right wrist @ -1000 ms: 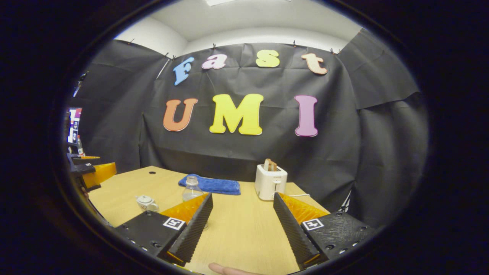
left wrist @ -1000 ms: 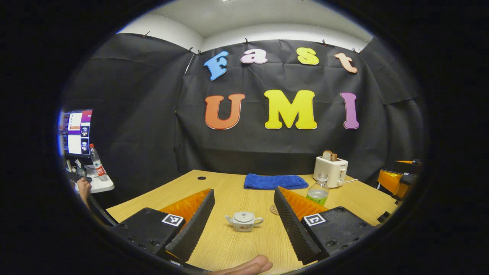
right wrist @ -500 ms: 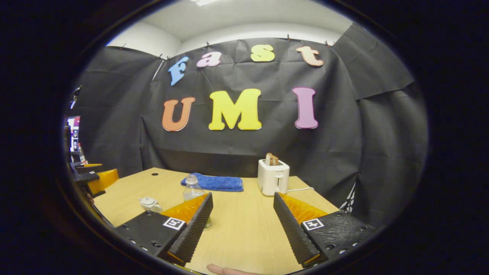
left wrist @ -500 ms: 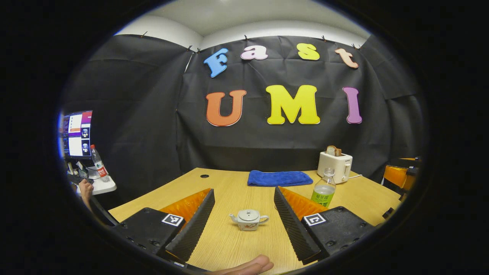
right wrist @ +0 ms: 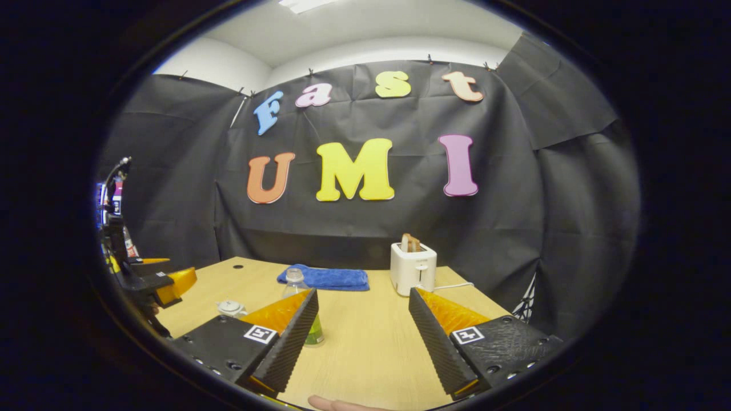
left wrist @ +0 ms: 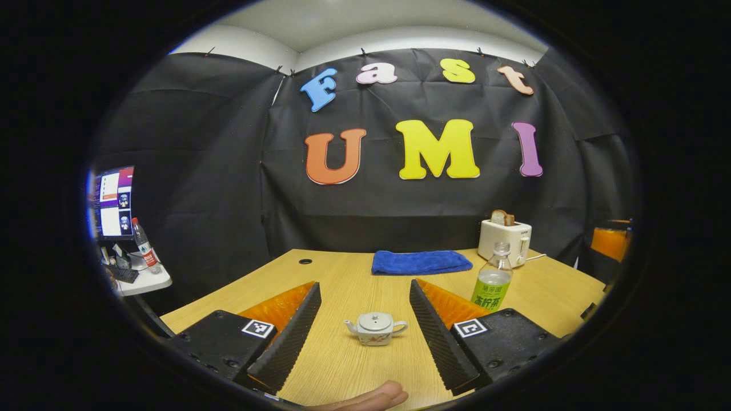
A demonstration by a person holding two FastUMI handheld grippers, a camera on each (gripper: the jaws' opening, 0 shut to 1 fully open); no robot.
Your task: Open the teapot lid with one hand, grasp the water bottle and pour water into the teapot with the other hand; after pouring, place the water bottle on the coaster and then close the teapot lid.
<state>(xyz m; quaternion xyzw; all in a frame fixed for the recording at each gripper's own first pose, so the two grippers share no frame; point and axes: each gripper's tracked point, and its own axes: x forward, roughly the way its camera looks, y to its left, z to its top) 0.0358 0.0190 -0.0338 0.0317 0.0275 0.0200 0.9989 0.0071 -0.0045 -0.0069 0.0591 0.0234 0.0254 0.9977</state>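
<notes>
A small white teapot with its lid on sits on the wooden table, ahead of my left gripper and centred between its fingers, which stand open and apart from it. The water bottle, clear with a green label, stands upright to the teapot's right. In the right gripper view the bottle is partly hidden behind one finger of my right gripper, which is open and holds nothing. The teapot lies further left there, with the left gripper beyond it.
A folded blue towel lies at the table's back, and a white toaster holding bread stands at the back right. A monitor and a red-labelled bottle sit on a side table at the far left. A thumb shows at the bottom edge.
Both views have shifted slightly. The bottle has come out from behind the left gripper's finger into fuller view. The left gripper shows more in the right gripper view. Both grippers stay open.
</notes>
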